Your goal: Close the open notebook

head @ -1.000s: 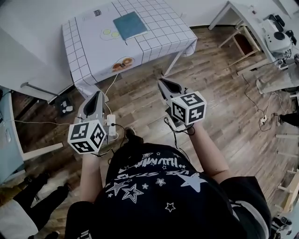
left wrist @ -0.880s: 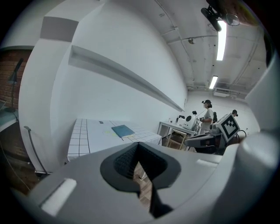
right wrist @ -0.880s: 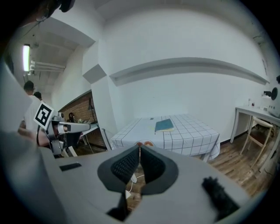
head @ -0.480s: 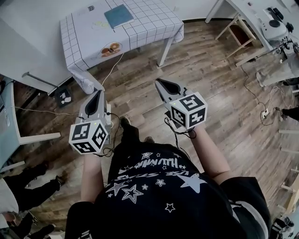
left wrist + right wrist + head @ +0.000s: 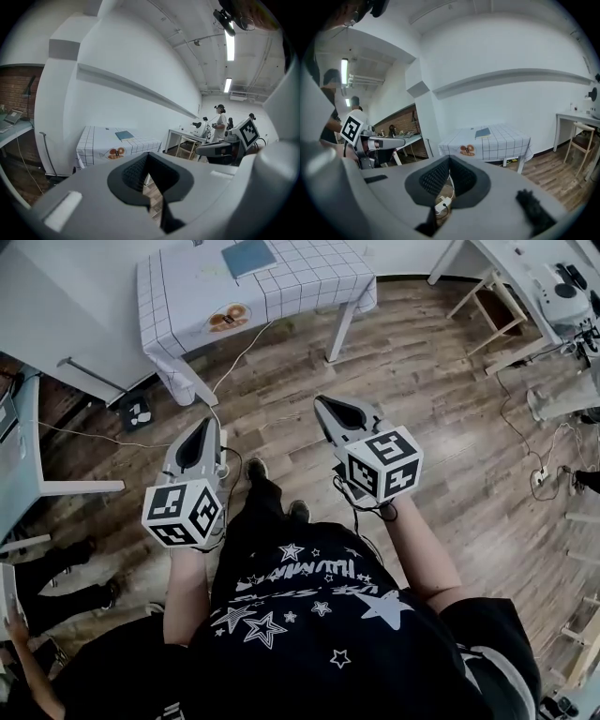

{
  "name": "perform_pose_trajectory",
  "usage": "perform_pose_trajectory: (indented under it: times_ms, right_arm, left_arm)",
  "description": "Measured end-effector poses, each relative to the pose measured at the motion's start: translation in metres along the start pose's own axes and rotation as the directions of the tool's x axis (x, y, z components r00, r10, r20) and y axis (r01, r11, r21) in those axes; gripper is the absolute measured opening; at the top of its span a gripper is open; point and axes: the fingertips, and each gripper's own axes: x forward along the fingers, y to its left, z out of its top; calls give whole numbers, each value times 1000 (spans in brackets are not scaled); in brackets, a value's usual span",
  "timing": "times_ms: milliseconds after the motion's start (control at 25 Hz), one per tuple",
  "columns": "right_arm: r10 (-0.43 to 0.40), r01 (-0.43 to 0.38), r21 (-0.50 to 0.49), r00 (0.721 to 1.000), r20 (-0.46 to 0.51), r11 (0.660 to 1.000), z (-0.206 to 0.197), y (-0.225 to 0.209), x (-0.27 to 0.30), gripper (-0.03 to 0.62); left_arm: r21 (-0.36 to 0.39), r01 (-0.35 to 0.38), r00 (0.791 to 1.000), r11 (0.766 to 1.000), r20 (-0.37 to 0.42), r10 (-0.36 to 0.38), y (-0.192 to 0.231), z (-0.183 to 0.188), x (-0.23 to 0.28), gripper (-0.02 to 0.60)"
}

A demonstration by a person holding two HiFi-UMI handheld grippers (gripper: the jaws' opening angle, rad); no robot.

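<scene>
A blue-green notebook (image 5: 248,256) lies closed on the white checked tablecloth of the table (image 5: 300,282) at the top of the head view, far from both grippers. It also shows small in the left gripper view (image 5: 124,135) and the right gripper view (image 5: 483,133). My left gripper (image 5: 205,422) and right gripper (image 5: 324,402) are held level over the wooden floor, side by side, pointing toward the table. The jaws of each meet at the tip with nothing between them.
A white power strip (image 5: 223,461) with cables lies on the floor below the left gripper. A white desk with equipment (image 5: 553,287) and a wooden stool (image 5: 494,320) stand at the right. A grey desk (image 5: 23,451) and a person's legs (image 5: 56,596) are at the left.
Both grippers have moved back from the table, which now sits higher and smaller in the head view. Their jaws have stayed shut and empty.
</scene>
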Motion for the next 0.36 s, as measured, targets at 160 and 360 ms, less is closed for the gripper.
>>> perform_pose_trajectory:
  times_ms: [160,360]
  right_arm:
    - [7,-7,-16,1000,-1,1000,-3,3,-3,15]
    - [9,-9,-24,1000,-11,1000,-4,1,-6,15]
  left_arm:
    - [7,-4,1000,1000,3,4,-9,1,-4,9]
    - [13,-6,1000,1000,-19,6,-13,-2,-4,9]
